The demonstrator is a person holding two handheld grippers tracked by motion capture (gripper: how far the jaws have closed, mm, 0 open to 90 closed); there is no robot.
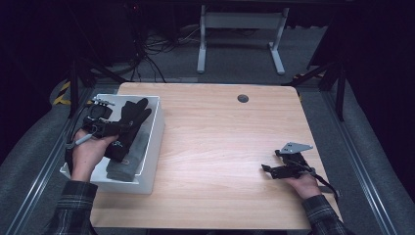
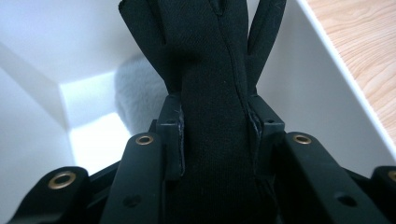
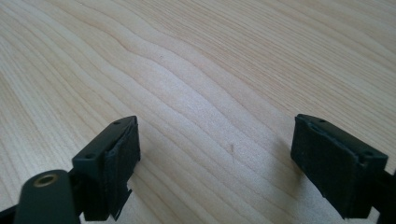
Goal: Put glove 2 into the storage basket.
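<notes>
Hanging limp over the white bin (image 1: pixel 155 128), a black glove (image 2: pixel 210 93) sits pinched in the left gripper (image 2: pixel 215 135); right gripper (image 3: pixel 215 158) gapes empty.

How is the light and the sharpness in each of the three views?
High view: dim, dark surroundings, black glove lacks detail. Left gripper view: white bin brightly lit, near jaws soft. Right gripper view: evenly lit wooden table, grain sharp, lower edges blurred.

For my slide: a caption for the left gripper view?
Left gripper clamps a black glove above a grey cloth in the white bin.
</notes>
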